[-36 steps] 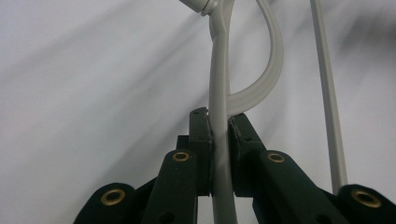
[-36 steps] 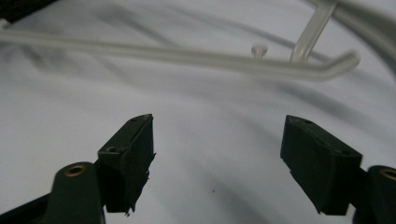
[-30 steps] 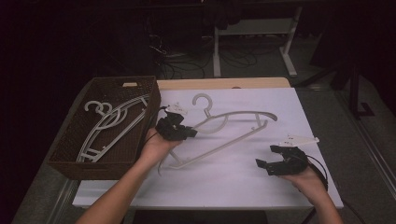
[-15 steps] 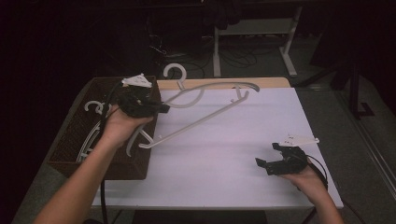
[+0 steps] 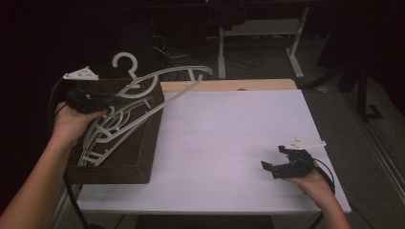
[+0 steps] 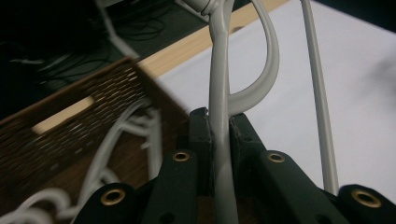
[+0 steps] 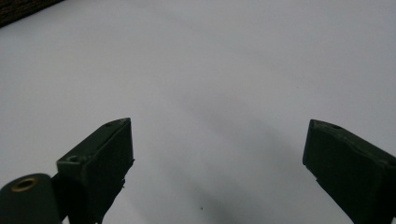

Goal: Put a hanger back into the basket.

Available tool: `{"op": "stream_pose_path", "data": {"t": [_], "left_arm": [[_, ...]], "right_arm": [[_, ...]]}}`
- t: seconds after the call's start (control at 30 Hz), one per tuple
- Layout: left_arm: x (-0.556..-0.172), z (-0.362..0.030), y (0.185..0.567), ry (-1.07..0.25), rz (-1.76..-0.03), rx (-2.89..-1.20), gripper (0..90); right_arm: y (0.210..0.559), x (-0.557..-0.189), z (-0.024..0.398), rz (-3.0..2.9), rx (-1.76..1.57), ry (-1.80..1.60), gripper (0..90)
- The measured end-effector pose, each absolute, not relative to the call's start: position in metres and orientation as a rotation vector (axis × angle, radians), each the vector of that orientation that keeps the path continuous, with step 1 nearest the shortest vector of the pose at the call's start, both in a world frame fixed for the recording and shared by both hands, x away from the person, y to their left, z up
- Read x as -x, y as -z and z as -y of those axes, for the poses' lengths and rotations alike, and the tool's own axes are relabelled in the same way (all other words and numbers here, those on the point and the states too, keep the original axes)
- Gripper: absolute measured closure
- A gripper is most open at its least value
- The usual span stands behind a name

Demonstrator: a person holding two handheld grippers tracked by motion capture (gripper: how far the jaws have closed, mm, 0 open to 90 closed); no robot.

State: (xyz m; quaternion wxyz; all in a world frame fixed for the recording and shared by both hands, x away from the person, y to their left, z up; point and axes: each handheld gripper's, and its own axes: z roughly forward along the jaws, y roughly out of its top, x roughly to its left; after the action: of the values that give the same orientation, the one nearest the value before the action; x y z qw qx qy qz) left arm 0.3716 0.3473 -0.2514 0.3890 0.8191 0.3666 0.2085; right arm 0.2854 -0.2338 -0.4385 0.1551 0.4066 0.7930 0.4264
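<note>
A person sits at a table [image 5: 229, 143] covered with a white sheet, in a dark room, holding a black two-jaw gripper in each hand.

The left gripper [image 5: 98, 100] is raised over a brown woven basket [image 5: 143, 157] that stands on the left end of the table. Its jaws are clamped tight on a pale grey plastic hanger [image 5: 167, 88]. The hanger is held in the air, tilted, with its hook [image 5: 125, 61] pointing up beyond the far rim of the basket and one arm reaching out to the right over the basket's far right corner. In the left gripper view, the hanger's thin bar [image 6: 219, 121] runs straight up between the two jaws, which press on it from both sides, and the basket's woven wall [image 6: 70, 121] lies to the left below.

Inside the basket lie more pale hangers [image 5: 107, 136], stacked loosely on one another.

The right gripper [image 5: 282, 164] rests low at the near right part of the table, well apart from the basket. Its jaws stand wide apart with nothing between them. In the right gripper view, the bare white sheet [image 7: 210, 70] shows between the two spread jaws.

A strip of bare wood [image 5: 229, 85] shows along the table's far edge. Behind the table, the floor holds cables and the legs of a white frame [image 5: 296, 57].
</note>
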Motion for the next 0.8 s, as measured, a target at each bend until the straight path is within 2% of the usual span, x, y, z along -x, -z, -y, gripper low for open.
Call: {"op": "stream_pose_path", "data": {"t": [0.43,0.8], "left_arm": [[-0.372,-0.431,0.274,-0.635,-1.107,-2.068,82.1],[-0.375,-0.461,0.296,-0.661,-1.208,-2.082,82.1]], "right_arm": [[0.440,-0.287,0.233,-2.274,-1.174,-1.203,8.2],[0.440,-0.287,0.233,-2.270,-1.176,-1.199,8.2]]}}
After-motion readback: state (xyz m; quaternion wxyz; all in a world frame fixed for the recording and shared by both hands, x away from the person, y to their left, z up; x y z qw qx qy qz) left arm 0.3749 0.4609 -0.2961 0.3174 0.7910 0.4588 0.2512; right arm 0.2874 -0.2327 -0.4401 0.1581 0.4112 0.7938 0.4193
